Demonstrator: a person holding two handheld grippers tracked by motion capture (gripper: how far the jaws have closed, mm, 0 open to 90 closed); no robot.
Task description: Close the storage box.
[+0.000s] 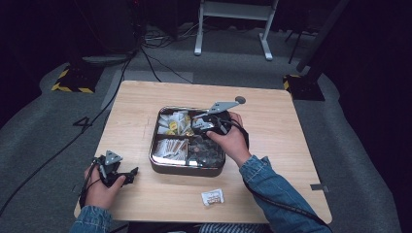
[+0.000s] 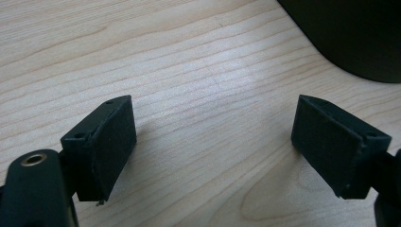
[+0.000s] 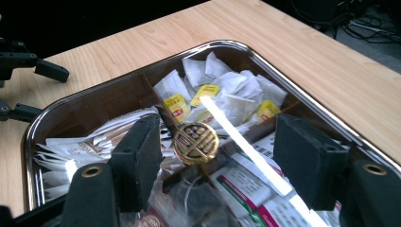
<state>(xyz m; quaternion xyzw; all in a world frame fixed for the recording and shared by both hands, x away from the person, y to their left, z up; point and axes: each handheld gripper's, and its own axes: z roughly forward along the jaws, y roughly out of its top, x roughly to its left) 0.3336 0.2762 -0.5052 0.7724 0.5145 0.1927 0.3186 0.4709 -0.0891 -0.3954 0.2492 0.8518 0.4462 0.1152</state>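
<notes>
Tray with four compartments, one packet beside it, two claws, left claw spread, right claw spread, both empty

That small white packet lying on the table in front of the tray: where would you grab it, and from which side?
The small white packet lies flat on bare wood near the table's front edge, apart from the tray. I would probably come straight down from above and pinch across its narrower width, near the middle, since nothing crowds it. Being flat, the jaws would likely need to press against the table to catch its edges.
</notes>
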